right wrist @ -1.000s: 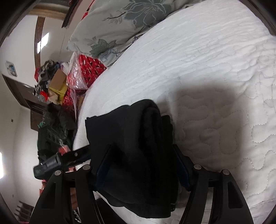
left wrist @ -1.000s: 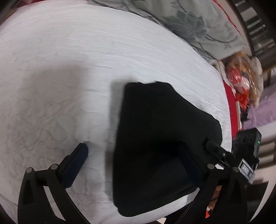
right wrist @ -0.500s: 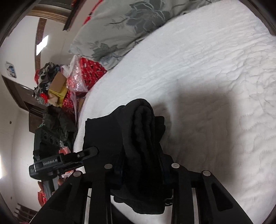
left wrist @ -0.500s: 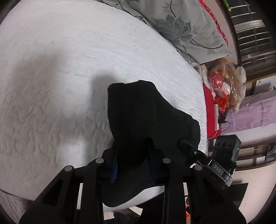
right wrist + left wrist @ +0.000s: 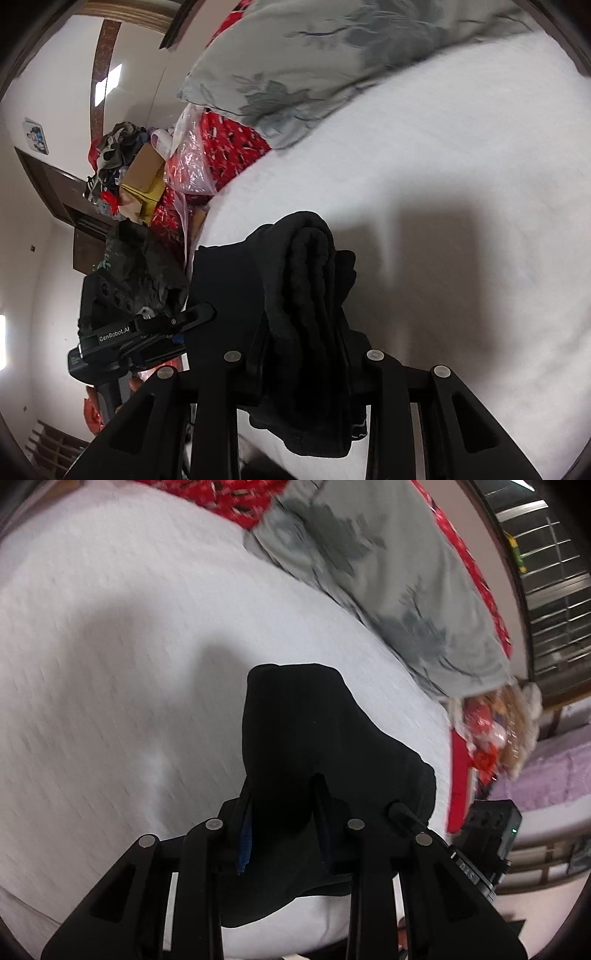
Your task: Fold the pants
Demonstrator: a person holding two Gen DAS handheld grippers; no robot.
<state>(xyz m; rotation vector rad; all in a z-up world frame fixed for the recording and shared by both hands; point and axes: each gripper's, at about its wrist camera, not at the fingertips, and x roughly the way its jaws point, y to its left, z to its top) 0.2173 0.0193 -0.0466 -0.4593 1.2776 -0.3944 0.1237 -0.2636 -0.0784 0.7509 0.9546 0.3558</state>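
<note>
White quilted bedding [image 5: 110, 664] fills both views. Nearest the left camera, the left claw [image 5: 282, 812] is narrowed and clamped on one edge of the folded black pants [image 5: 314, 738], which bulge out just beyond its fingers above the bed. In the right view, the right claw [image 5: 303, 343] is likewise pinched tight on the thick rolled edge of the pants [image 5: 306, 280], with the left claw seen just to its left. Farther off, a grey floral pillow [image 5: 388, 572] is seen, with red bags [image 5: 207, 158] beside it.
</note>
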